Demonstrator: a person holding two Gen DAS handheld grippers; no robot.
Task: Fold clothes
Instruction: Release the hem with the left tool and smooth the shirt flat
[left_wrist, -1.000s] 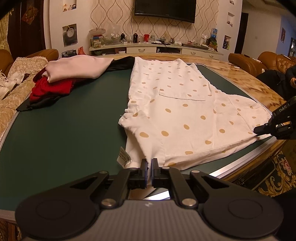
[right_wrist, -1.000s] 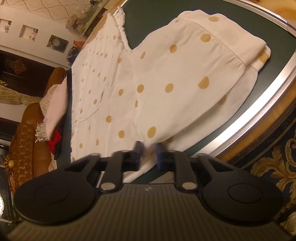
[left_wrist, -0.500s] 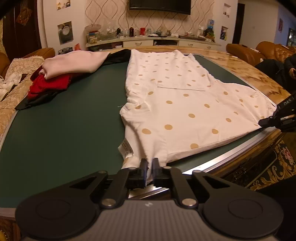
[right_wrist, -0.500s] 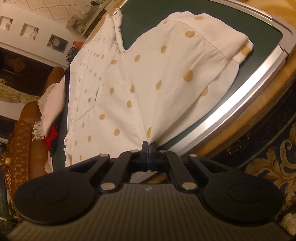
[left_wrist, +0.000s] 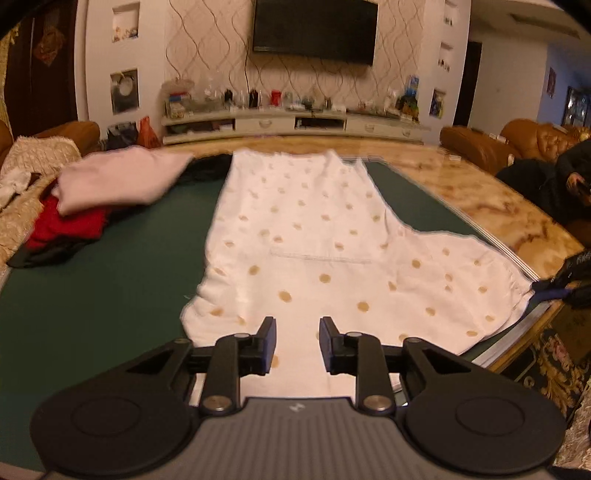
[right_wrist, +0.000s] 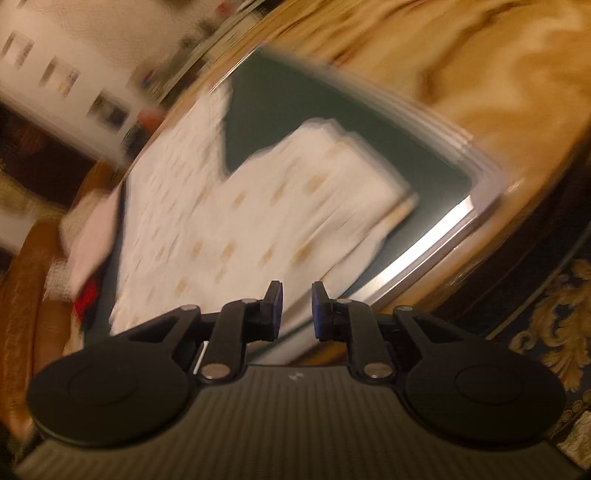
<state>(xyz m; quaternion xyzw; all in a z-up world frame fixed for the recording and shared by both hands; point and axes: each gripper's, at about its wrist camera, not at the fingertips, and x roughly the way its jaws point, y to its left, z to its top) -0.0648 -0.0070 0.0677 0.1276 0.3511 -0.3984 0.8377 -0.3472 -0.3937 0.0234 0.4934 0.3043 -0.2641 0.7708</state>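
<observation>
I see the white spotted shirt (left_wrist: 314, 258) lying flat on the green table top (left_wrist: 103, 295), its long body running away from me toward the far edge and one sleeve spread out to the right as far as the metal rim (left_wrist: 517, 332). My left gripper (left_wrist: 297, 341) hangs over the near hem with its jaws apart, bare cloth showing between them and nothing held. In the left wrist view my right gripper (left_wrist: 550, 290) shows at the sleeve's outer corner, right at the rim; from there I cannot tell whether it touches the cloth.

The right wrist view is badly smeared, but I can make out the right gripper (right_wrist: 297, 310) with its jaws apart and empty, over the rim (right_wrist: 417, 254) near the corner of the table, with the shirt (right_wrist: 221, 221) just beyond its tips. The sleeve's end sits close to that corner, leaving only a thin strip of green between cloth and rim.

To the left of the shirt there is a wide stretch of bare green. Further back on that side sits a pile of clothes (left_wrist: 92, 199), pink on top of red and black, well apart from the near hem but close to the shirt's far end.
</observation>
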